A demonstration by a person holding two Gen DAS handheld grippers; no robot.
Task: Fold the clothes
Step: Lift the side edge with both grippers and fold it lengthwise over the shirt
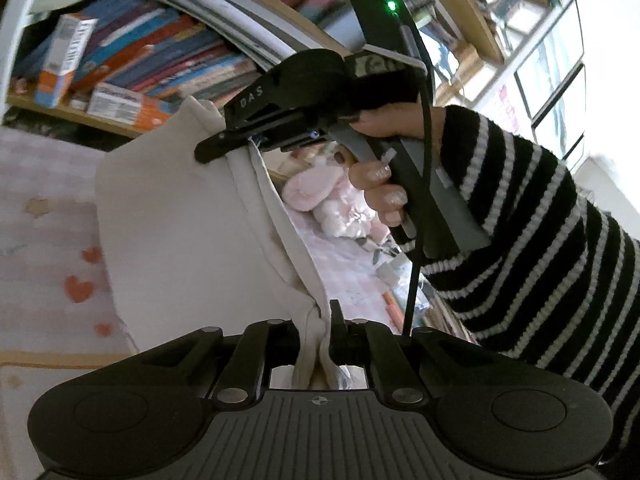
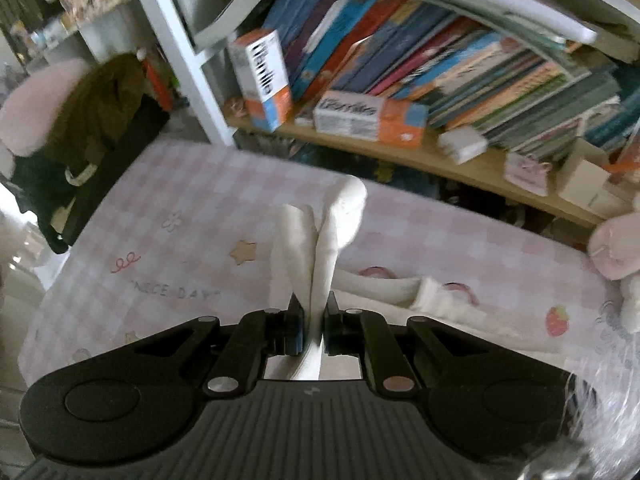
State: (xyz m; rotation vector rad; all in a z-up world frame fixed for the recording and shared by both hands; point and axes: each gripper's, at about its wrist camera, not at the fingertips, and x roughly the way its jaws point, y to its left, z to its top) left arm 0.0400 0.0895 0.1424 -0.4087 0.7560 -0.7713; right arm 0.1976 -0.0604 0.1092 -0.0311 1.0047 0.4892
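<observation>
The bed (image 2: 208, 208), under a pink checked sheet, is the landmark. Its far edge runs right against a wooden bookshelf (image 2: 400, 156) packed with books, so there is no room past that side. At the bed's left edge a dark chair (image 2: 80, 152) with a pink cushion stands just beside it. At the bed's right end lies a pink plush toy (image 2: 616, 248). The middle of the sheet between chair and toy is bare.

The cream garment (image 1: 180, 220) hangs above the bed, lifted between both tools. One trailing part, a sleeve with a ribbed cuff (image 2: 432, 292), still rests on the sheet toward the plush toy.

The right tool (image 1: 224, 142), held by a hand (image 1: 384, 176) in a black-and-white striped sleeve (image 1: 540, 240), is clamped narrow on the garment's upper edge. The left tool (image 1: 320, 320) is pinched narrow on a bunched fold of the same cloth, which runs up from its jaws to the right tool.
</observation>
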